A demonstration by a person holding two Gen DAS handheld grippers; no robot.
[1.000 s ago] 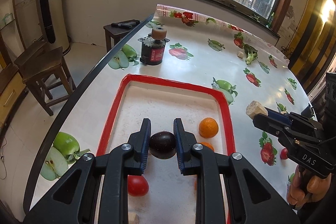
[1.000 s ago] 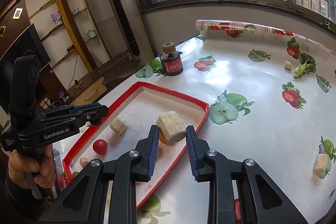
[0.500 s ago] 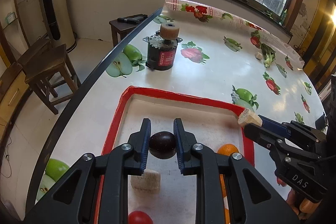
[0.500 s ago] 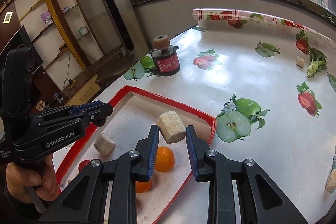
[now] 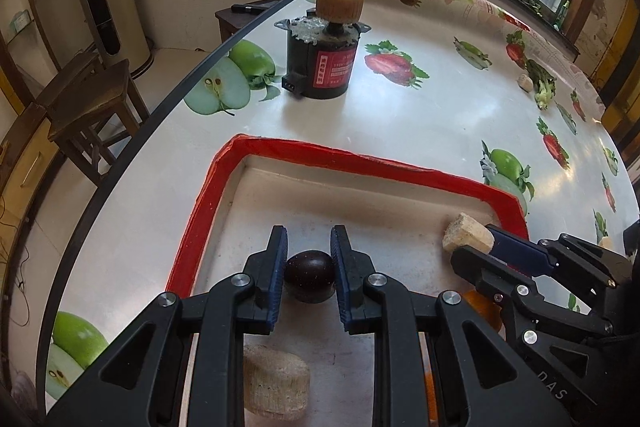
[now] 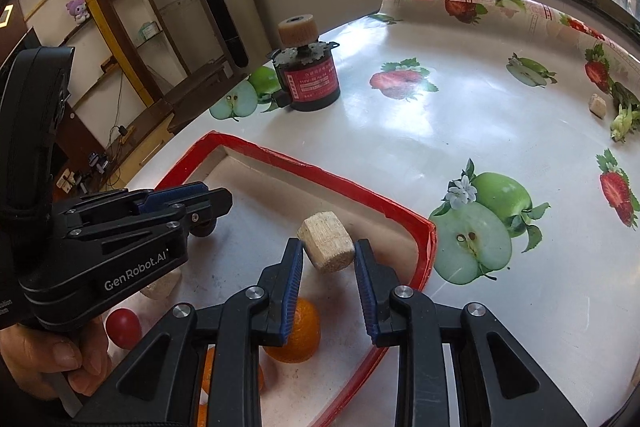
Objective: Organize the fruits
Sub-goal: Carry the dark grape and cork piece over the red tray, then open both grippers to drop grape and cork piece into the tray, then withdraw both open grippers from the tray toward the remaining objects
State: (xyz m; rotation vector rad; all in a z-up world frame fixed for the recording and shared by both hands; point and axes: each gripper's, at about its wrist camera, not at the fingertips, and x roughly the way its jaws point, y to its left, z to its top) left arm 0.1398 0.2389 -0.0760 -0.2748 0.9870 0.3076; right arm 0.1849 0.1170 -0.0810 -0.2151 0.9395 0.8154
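My left gripper (image 5: 309, 259) is shut on a dark purple plum (image 5: 309, 275) and holds it over the far left part of the red-rimmed white tray (image 5: 320, 153). My right gripper (image 6: 328, 263) is shut on a beige cork-like block (image 6: 326, 247) over the tray's far right corner (image 6: 424, 231); it also shows in the left wrist view (image 5: 466, 239). In the tray lie an orange (image 6: 298, 331), a red fruit (image 6: 123, 321) and another beige block (image 5: 276, 381). The left gripper (image 6: 200, 203) appears at the left of the right wrist view.
A black motor with a red label and cork wheel (image 5: 322, 55) stands beyond the tray on the fruit-print tablecloth. A green vegetable (image 6: 622, 111) and a small beige piece (image 6: 598, 105) lie at the far right. A wooden stool (image 5: 86, 107) stands off the table's left edge.
Both grippers have moved forward toward the tray's far end, each still holding its object. The right gripper has come lower and nearer the tray's far right corner.
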